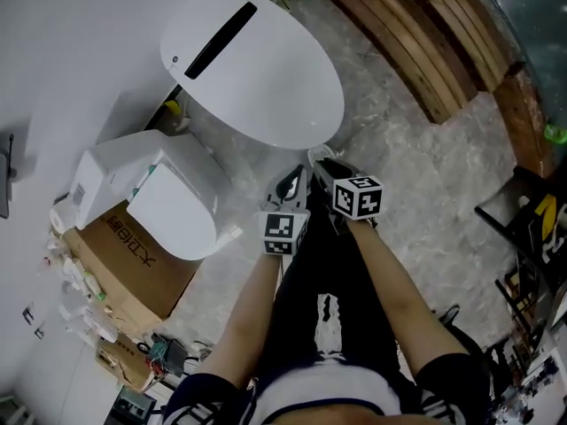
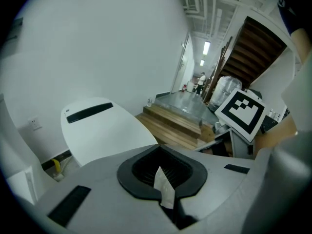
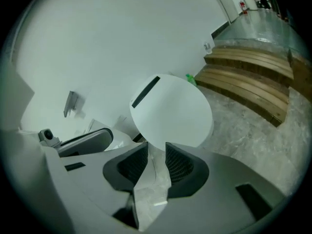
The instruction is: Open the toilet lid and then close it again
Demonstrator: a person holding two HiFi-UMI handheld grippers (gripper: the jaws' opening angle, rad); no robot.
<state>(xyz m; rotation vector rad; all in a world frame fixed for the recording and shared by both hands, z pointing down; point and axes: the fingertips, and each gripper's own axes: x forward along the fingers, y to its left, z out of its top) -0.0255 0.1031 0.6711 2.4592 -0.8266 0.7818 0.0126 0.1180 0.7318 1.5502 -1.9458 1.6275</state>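
The white oval toilet lid (image 1: pixel 252 65) with a black slot near its back lies down over the bowl. It also fills the middle of the left gripper view (image 2: pixel 102 130) and the right gripper view (image 3: pixel 170 113). Both grippers hover side by side just off the lid's near edge, touching nothing. My left gripper (image 1: pixel 291 184) (image 2: pixel 163 179) has its jaws together, and a thin white strip shows at the seam. The jaws of my right gripper (image 1: pixel 326 168) (image 3: pixel 156 162) stand apart with only marbled floor visible in the gap.
A second white toilet body (image 1: pixel 168 197) sits on a cardboard box (image 1: pixel 133 259) at the left, by the white wall. Curved wooden steps (image 1: pixel 416 34) run along the upper right. A dark rack (image 1: pixel 532 228) stands at the right edge. My legs are below the grippers.
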